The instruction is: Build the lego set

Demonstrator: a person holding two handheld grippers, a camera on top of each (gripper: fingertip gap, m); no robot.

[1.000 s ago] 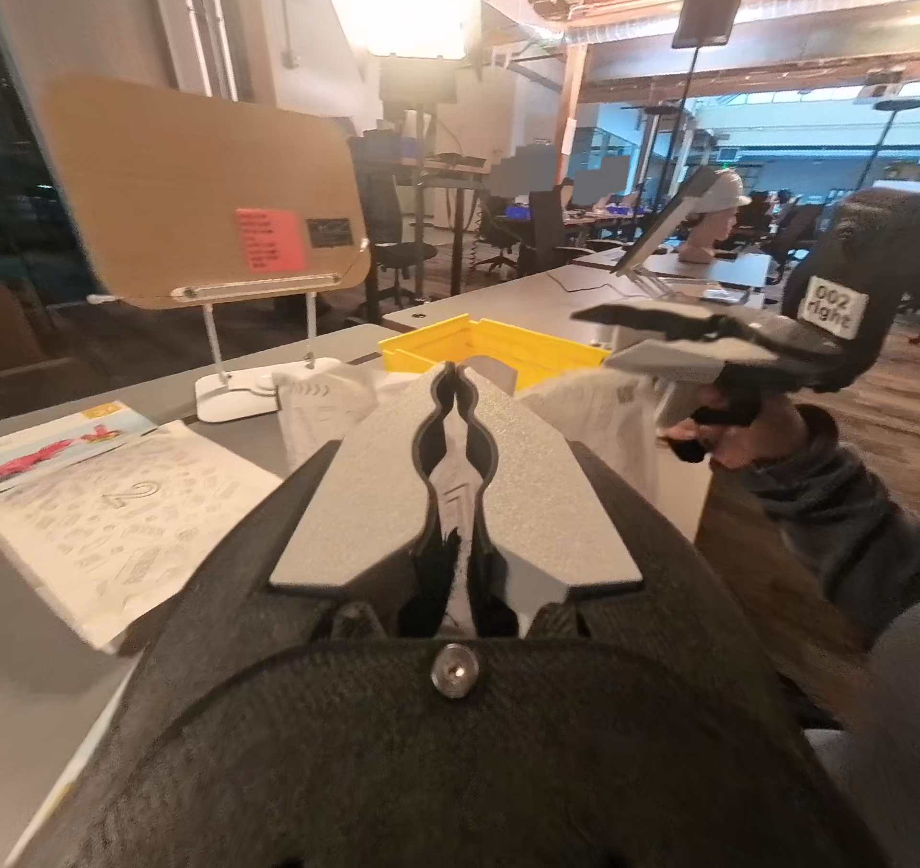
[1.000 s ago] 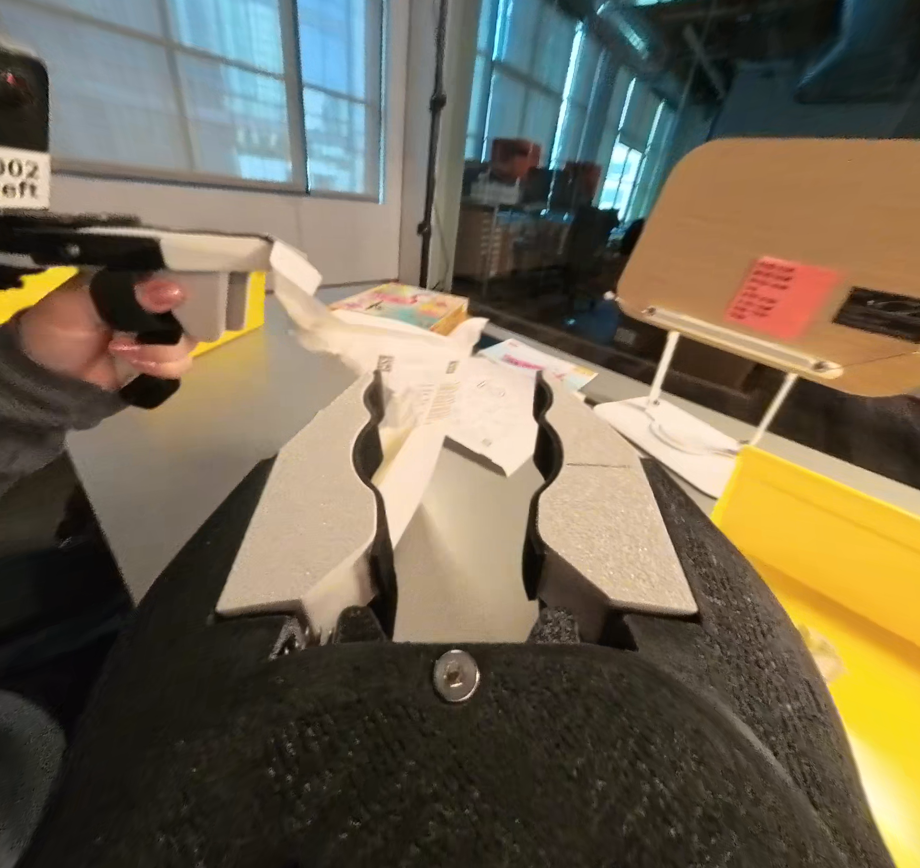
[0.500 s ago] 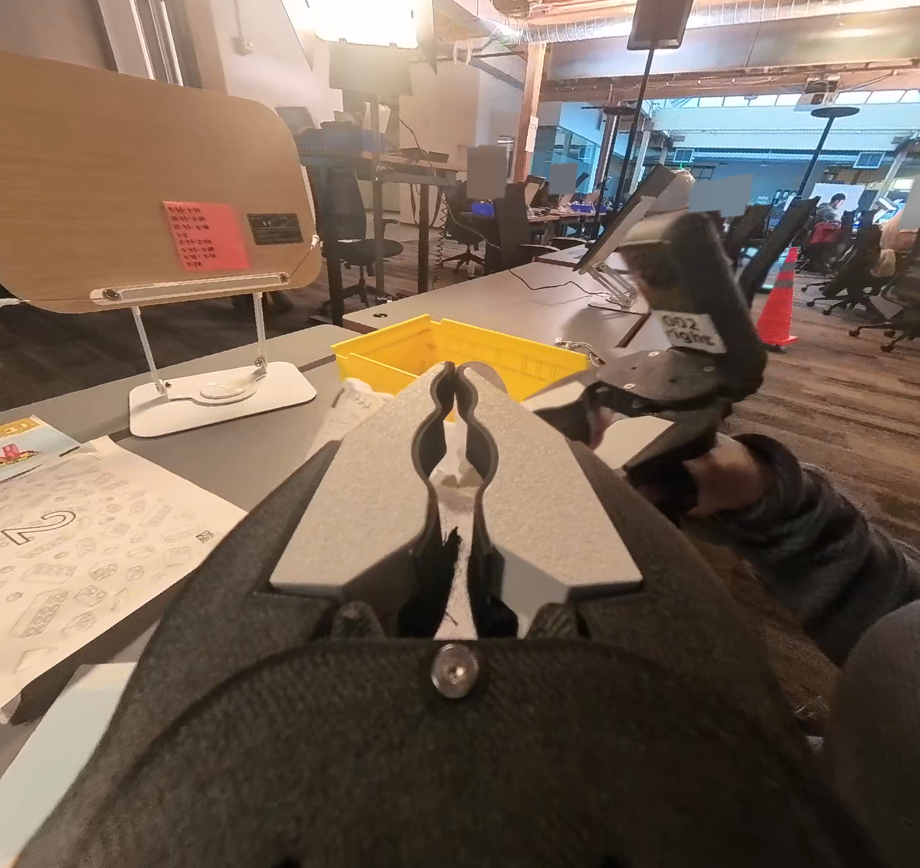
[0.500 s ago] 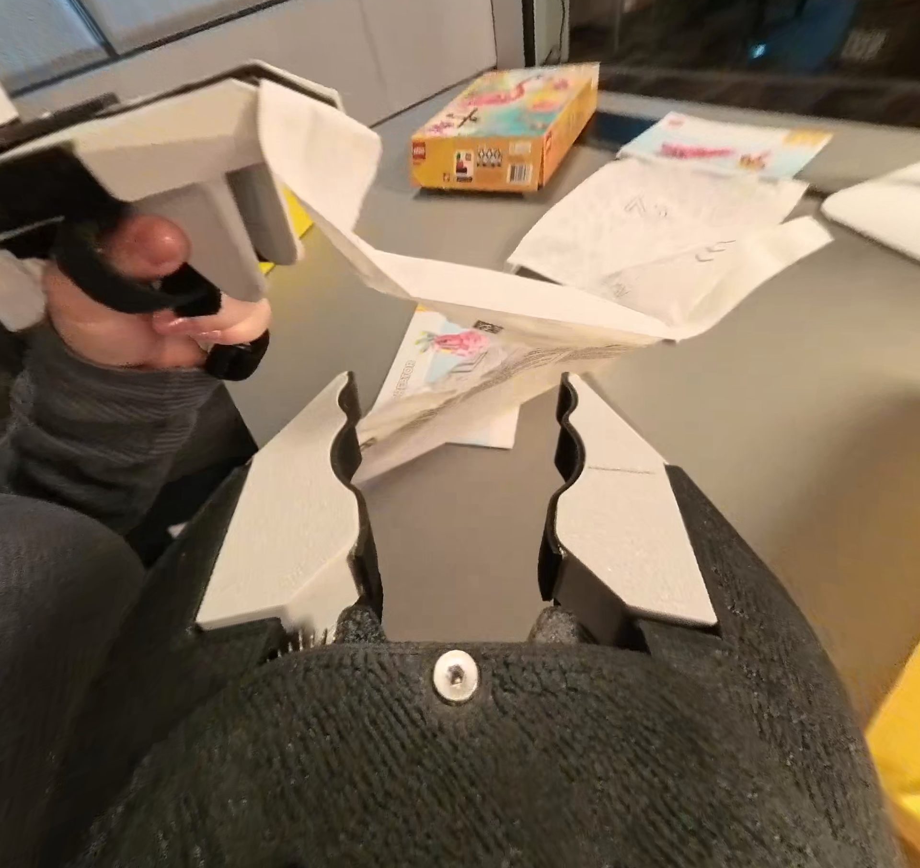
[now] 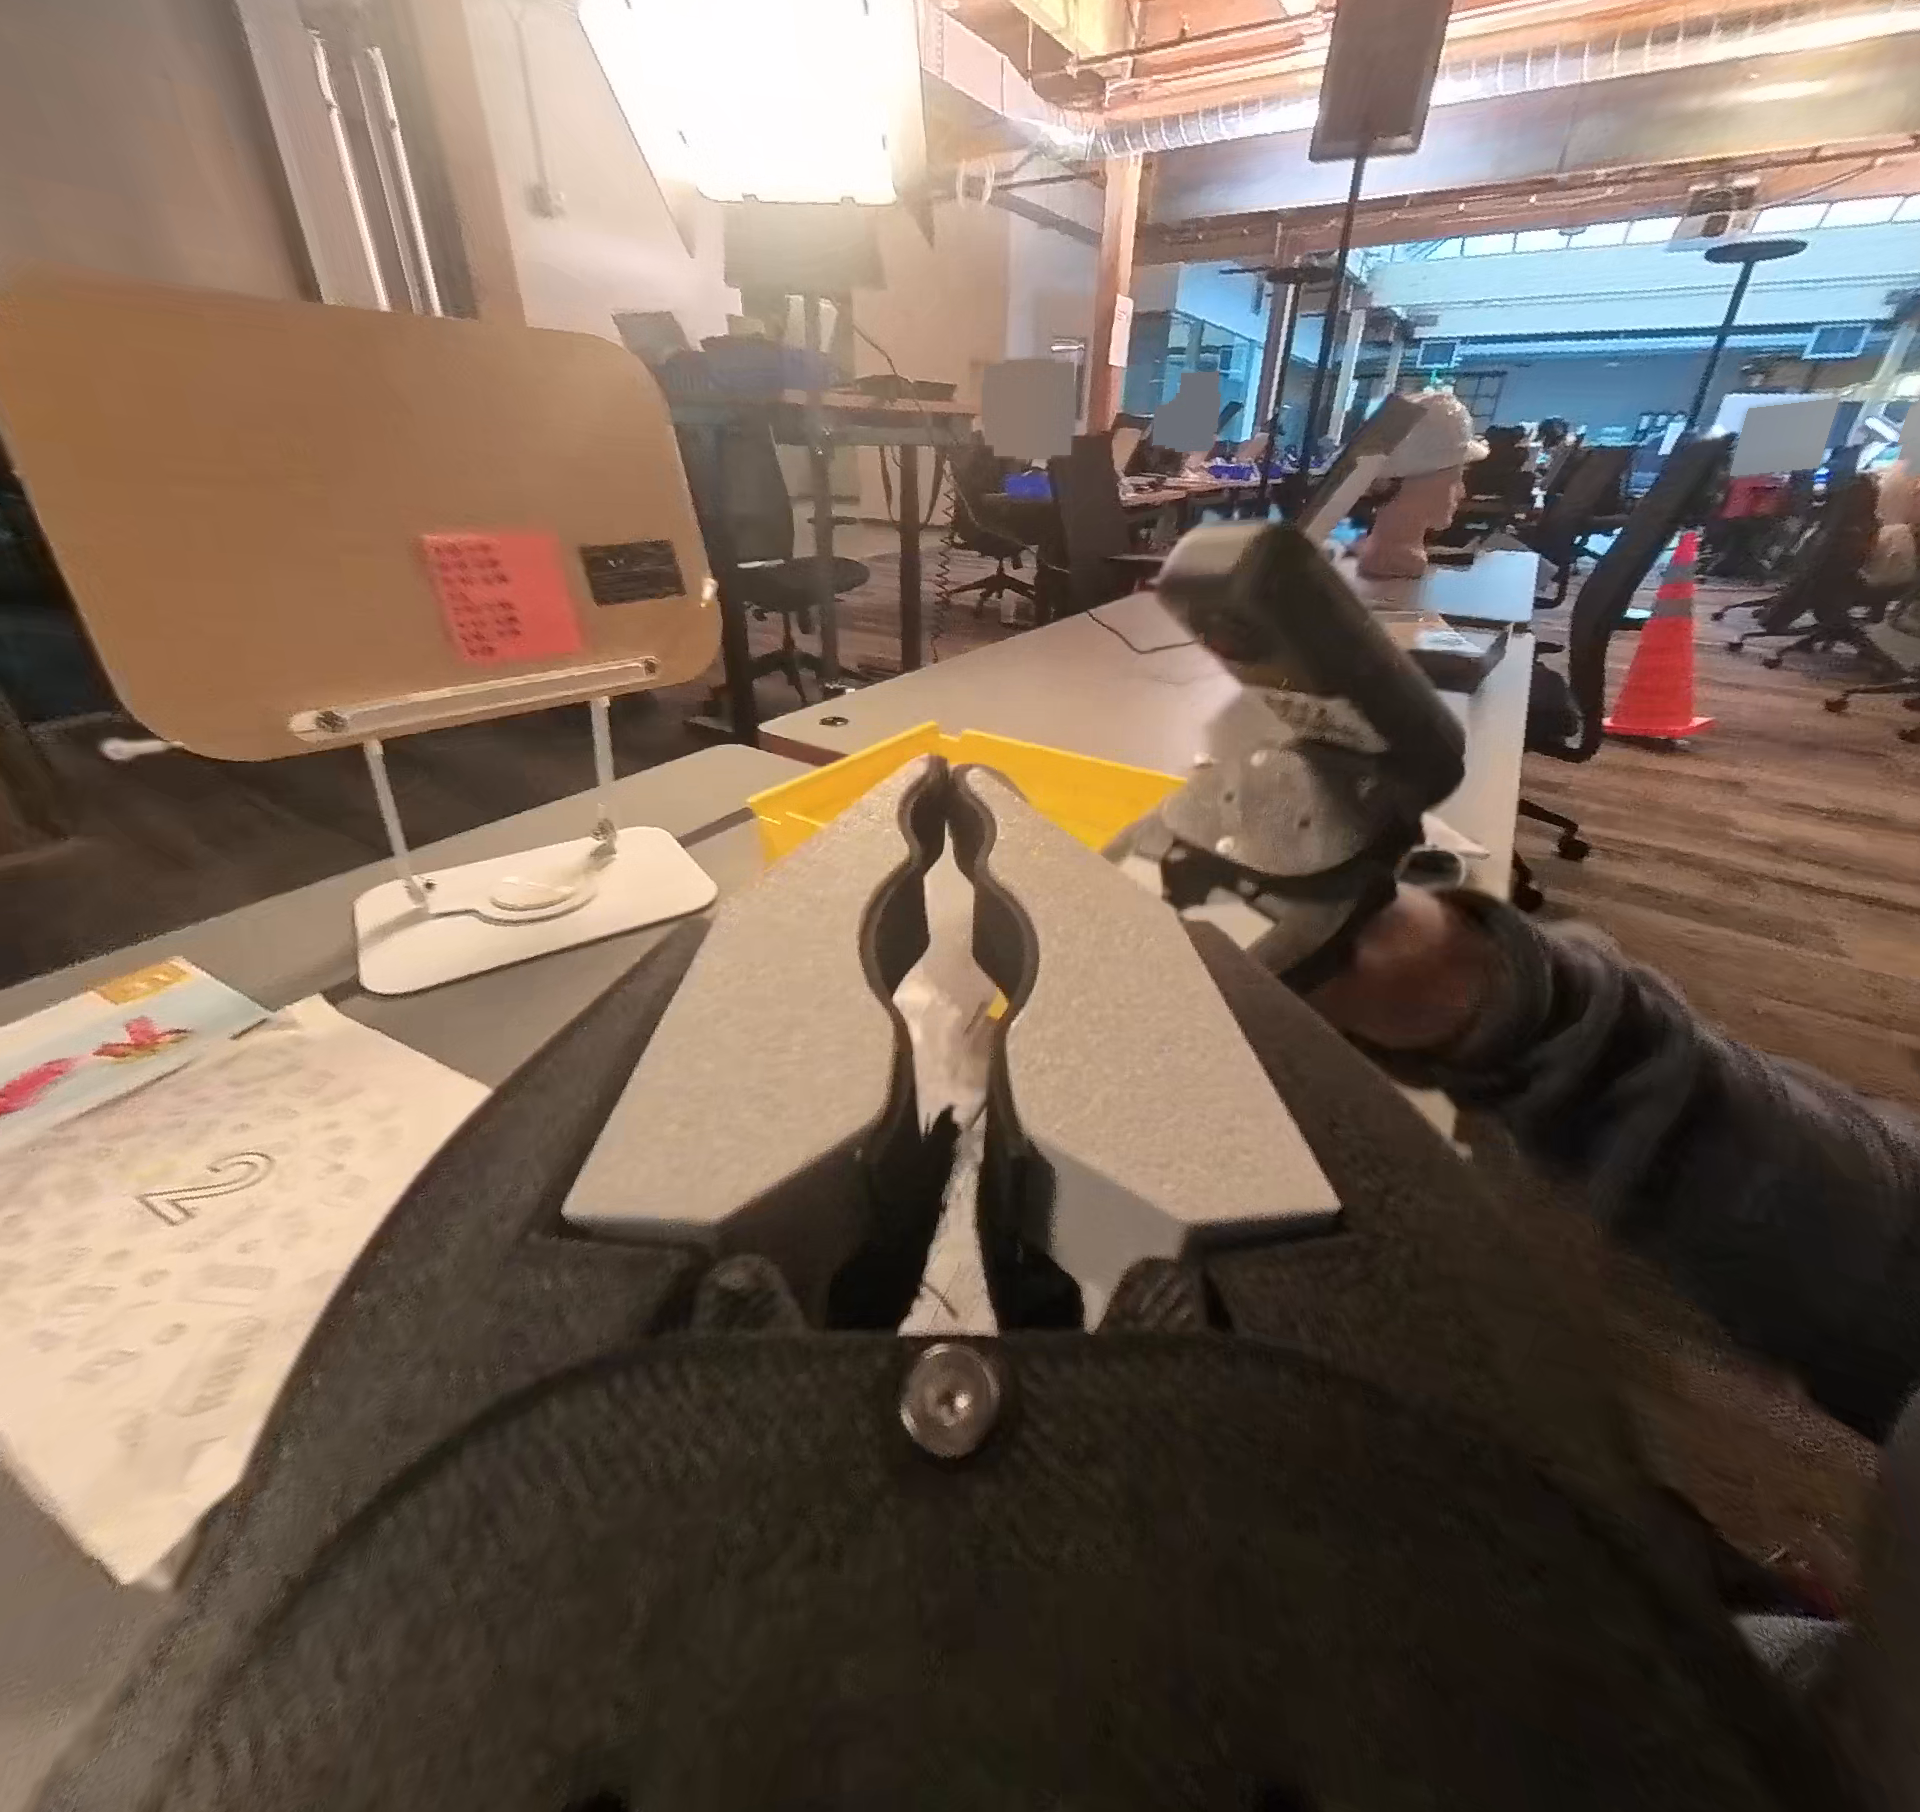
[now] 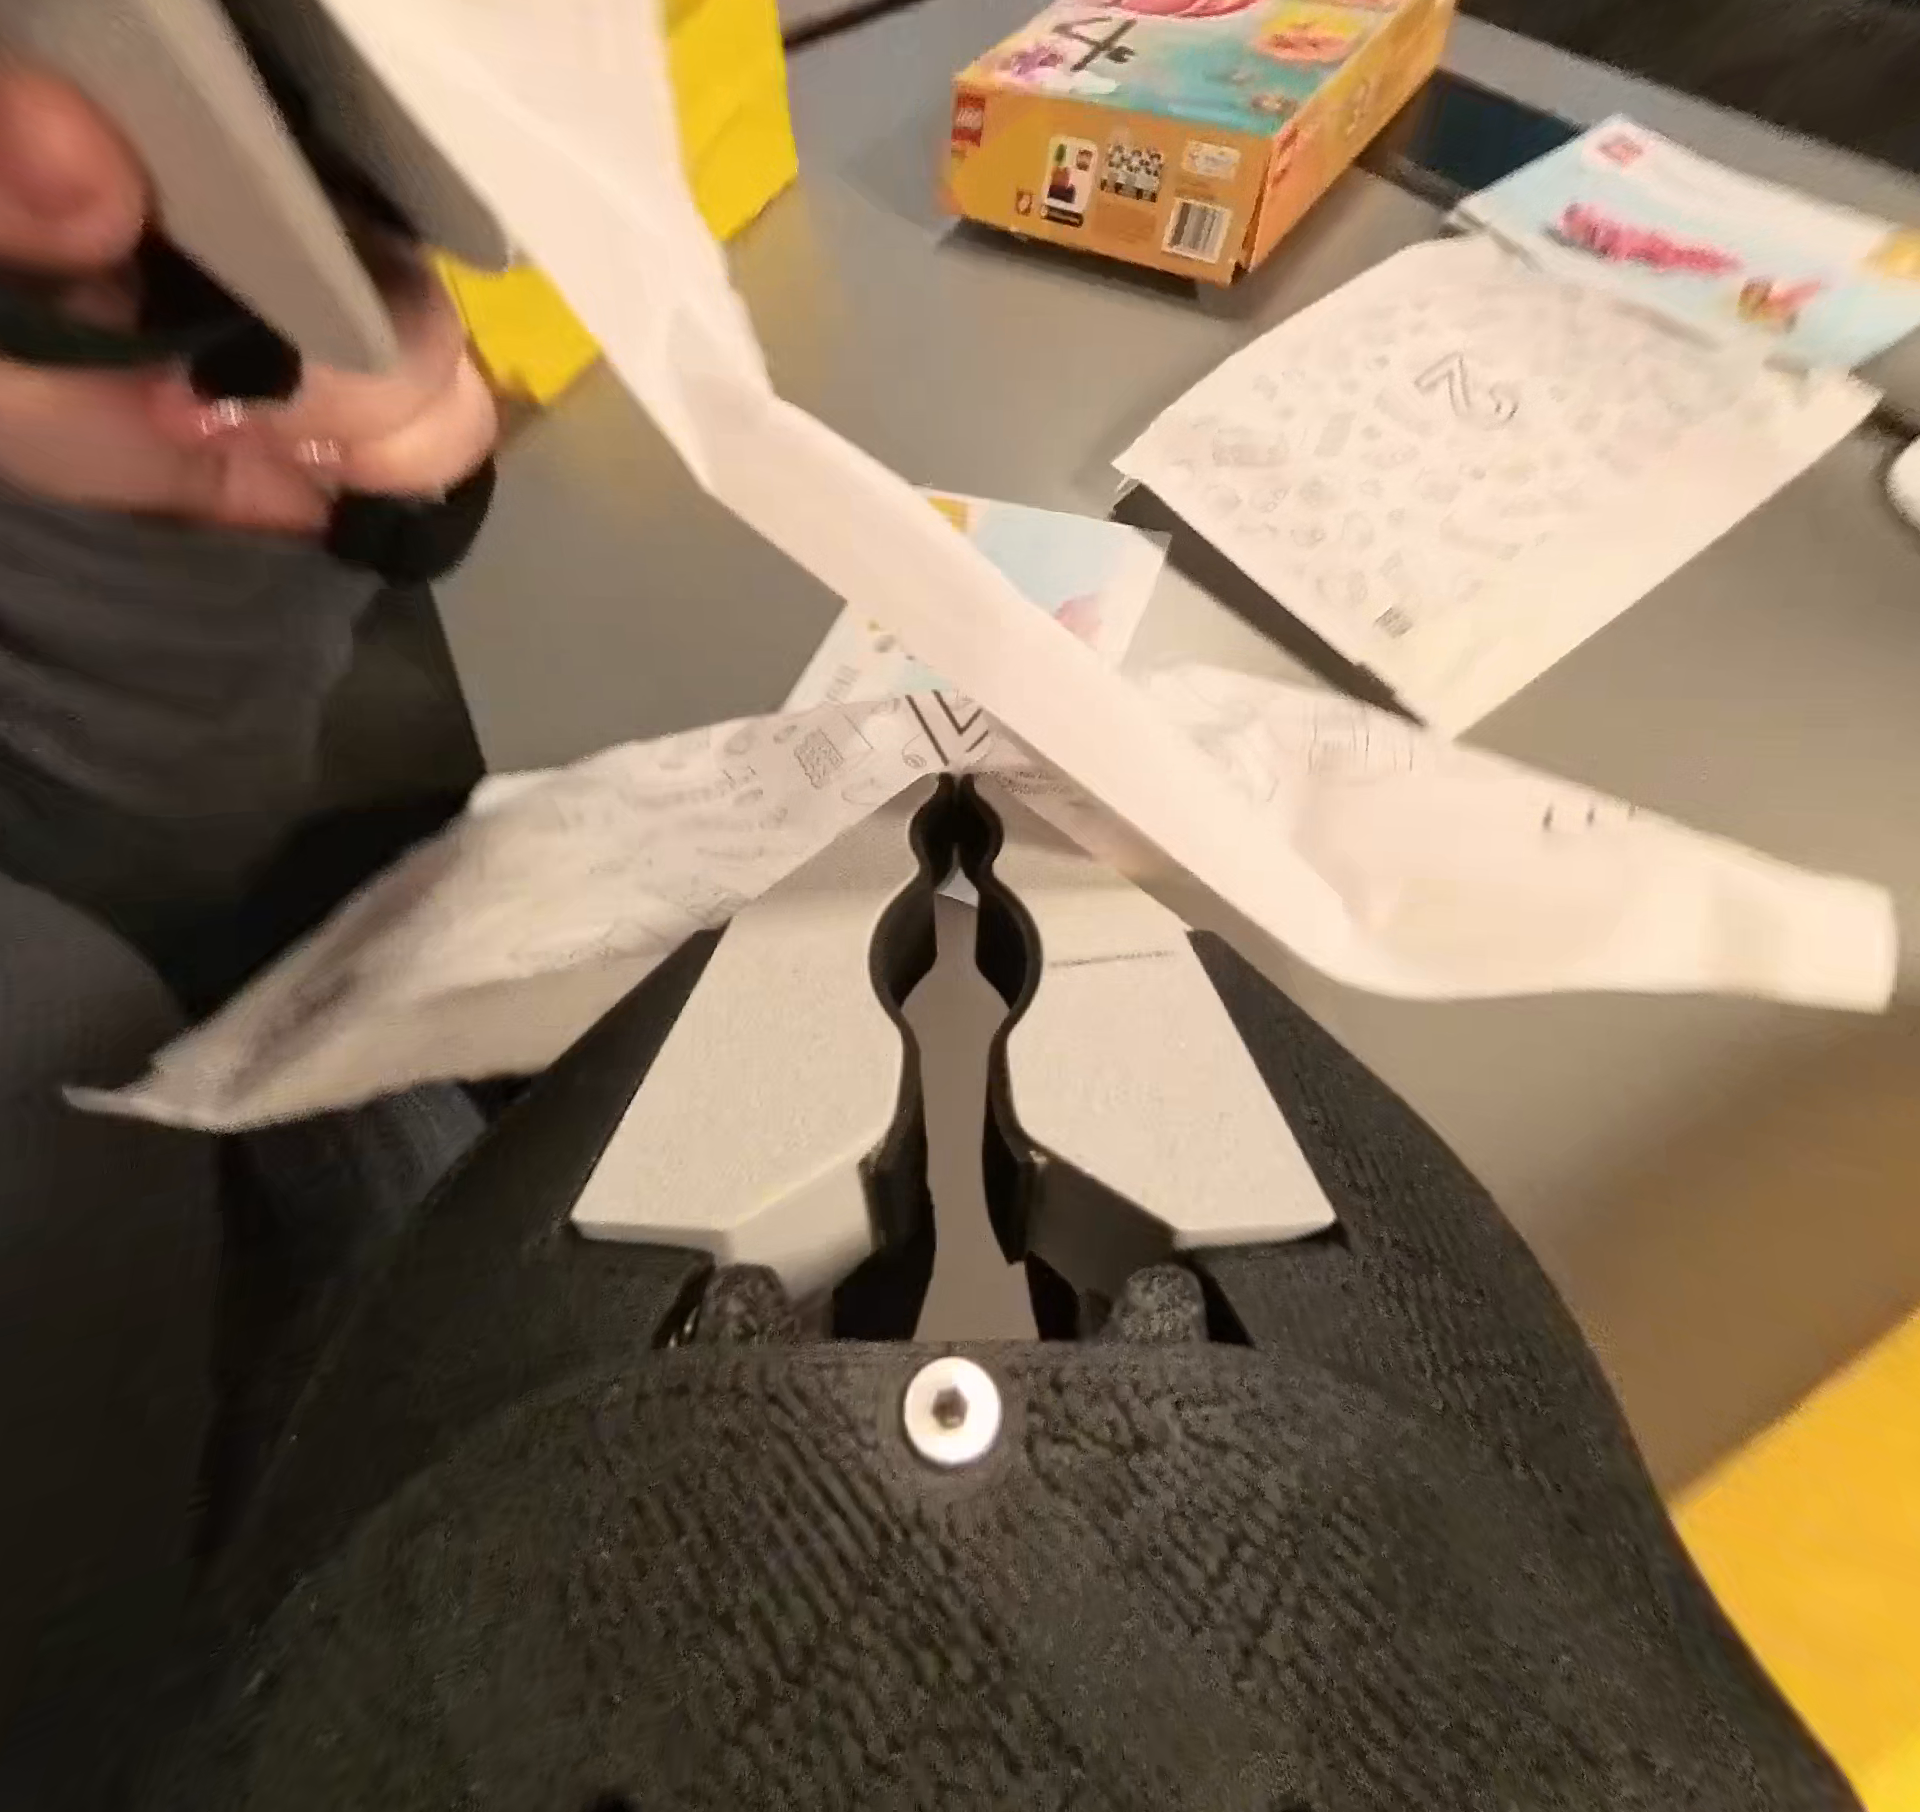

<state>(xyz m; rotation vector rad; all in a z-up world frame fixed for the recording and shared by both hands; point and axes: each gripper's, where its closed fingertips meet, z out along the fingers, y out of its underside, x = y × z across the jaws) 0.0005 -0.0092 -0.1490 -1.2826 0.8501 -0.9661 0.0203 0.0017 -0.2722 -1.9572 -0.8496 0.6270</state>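
Right wrist view: we pinch the printed paper bag (image 6: 665, 827) with our right gripper (image 6: 954, 788), fingers closed on its edge. Our left gripper (image 5: 948, 770) is clamped on the same bag, lifted above the table (image 6: 644, 515); not yet torn.

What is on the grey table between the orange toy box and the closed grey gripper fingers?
In the right wrist view, a white printed paper bag pinched by the right gripper, a pale booklet beneath it, then bare grey table up to the orange toy box.
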